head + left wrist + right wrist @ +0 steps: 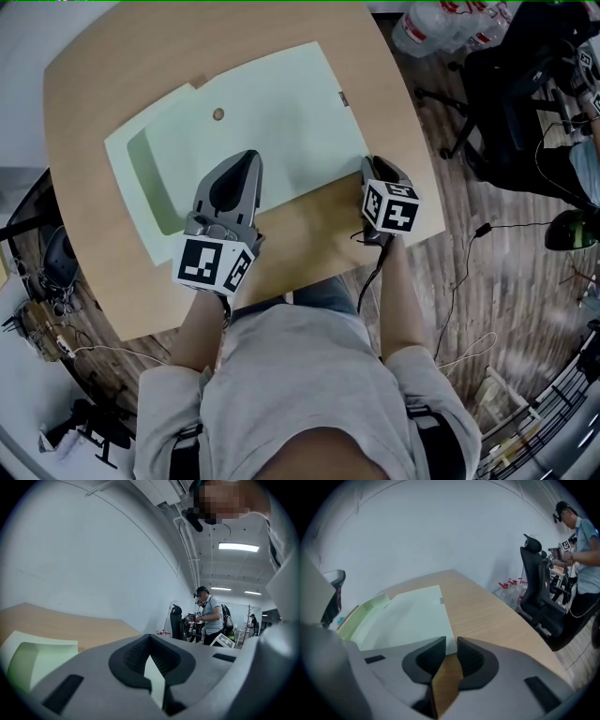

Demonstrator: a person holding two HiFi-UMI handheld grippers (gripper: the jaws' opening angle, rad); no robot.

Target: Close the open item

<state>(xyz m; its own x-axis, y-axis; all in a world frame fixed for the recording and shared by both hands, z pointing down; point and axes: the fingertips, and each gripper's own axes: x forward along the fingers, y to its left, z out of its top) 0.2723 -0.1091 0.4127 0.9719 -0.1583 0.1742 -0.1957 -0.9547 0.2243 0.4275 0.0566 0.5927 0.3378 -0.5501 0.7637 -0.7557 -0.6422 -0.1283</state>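
A pale green flat box (272, 122) lies on the round wooden table (112, 56). Its lid rests low over the base, whose inner wall (141, 183) still shows along the left side. My left gripper (246, 157) sits on the lid's near part, shut, with only pale green surface showing through the notch between its pads (151, 660). My right gripper (372, 164) is at the lid's near right corner. A narrow gap is open between its jaws (451, 651), showing bare table, and the lid's corner (449, 644) lies just beyond the pads.
The table's edge curves close on the right (427, 187). Beyond it stand a black office chair (525, 84) and plastic bottles (441, 23), with cables on the floor (469, 281). Another person (208, 616) stands far off across the room.
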